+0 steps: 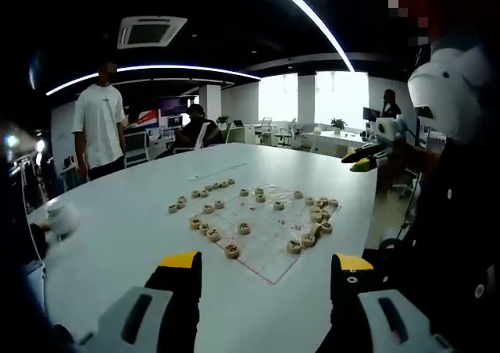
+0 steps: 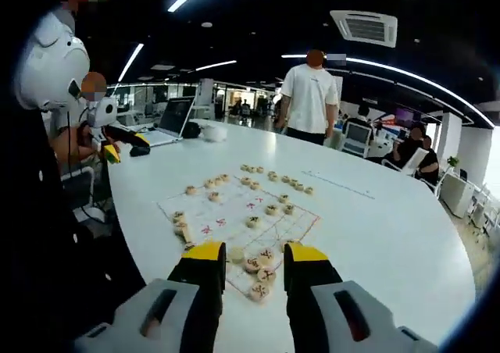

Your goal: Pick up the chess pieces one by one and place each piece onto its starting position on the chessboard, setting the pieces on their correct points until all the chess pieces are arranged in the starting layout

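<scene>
left gripper [image 1: 266, 265]: jaws wide apart, nothing between them, held above the near edge of the table, well short of the board
right gripper [image 2: 248, 253]: jaws apart with a clear gap, nothing held; yellow tips sit over the near corner of the board, a few pieces showing in the gap, contact cannot be told
table [image 1: 141, 220]: big white oval top, in the right gripper view [image 2: 375, 212] too
chessboard [image 1: 266, 236]: thin pale sheet with red lines, lying flat on the table, corner pointing at the left gripper; in the right gripper view [image 2: 234, 208] its near corner is just beyond the jaw tips
chess pieces [image 1: 232, 251]: round tan discs with red or dark marks, scattered; a cluster along the board's left edge, another at its right corner, a row off the board on the far side; in the right gripper view [image 2: 258, 290] a small bunch lies between the jaw tips, others spread over the board, a row beyond its far edge
layout: not in starting order, pieces bunched and off the grid points
laptop [image 2: 173, 119]: open, at the far left of the table
standing person [image 1: 99, 123]: white t-shirt, at the far side of the table
seated person [image 1: 195, 126]: dark top, behind the table's far end
white cup [image 1: 61, 216]: blurry, at the table's left edge
</scene>
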Available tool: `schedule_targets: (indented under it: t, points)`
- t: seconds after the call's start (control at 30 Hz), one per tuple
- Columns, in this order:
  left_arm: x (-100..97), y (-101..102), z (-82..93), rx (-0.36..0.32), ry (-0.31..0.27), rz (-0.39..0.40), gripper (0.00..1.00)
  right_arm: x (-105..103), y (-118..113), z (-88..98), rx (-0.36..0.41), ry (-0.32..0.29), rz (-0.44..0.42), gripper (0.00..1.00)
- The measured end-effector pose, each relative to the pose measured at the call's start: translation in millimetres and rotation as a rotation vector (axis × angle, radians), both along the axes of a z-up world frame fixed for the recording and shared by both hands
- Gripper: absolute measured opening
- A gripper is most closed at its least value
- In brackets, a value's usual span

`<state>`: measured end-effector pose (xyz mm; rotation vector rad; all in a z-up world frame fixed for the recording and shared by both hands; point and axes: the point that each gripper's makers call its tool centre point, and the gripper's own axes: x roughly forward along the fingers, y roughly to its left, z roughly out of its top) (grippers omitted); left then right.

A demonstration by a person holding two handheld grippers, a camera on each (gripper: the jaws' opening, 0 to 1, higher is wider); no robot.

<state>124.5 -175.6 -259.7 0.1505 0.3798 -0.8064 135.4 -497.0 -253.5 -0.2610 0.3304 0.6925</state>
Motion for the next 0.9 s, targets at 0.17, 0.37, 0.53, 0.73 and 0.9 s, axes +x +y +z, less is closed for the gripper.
schedule_targets:
  t: [0.17,0.37,0.53,0.73,0.9]
  points:
    - [-4.2,1,0.3,-0.004,-0.006,0.005,0.68,4,35,-3.2,-0.062,0.023,0.126,0.31]
    - [-14.5,14,-4.2,-0.007,-0.002,0.037,0.68,9,88,-5.7,-0.16,0.037,0.313,0.32]
    - [-21.6,29,-7.2,-0.006,-0.004,0.078,0.68,9,140,-16.5,-0.226,0.079,0.495,0.31]
    - [-25.6,41,-8.8,-0.018,-0.008,0.109,0.68,10,183,-62.0,-0.334,0.175,0.642,0.31]
    - [-28.8,49,-9.1,-0.021,-0.009,0.125,0.68,9,202,-88.6,-0.412,0.221,0.707,0.3]
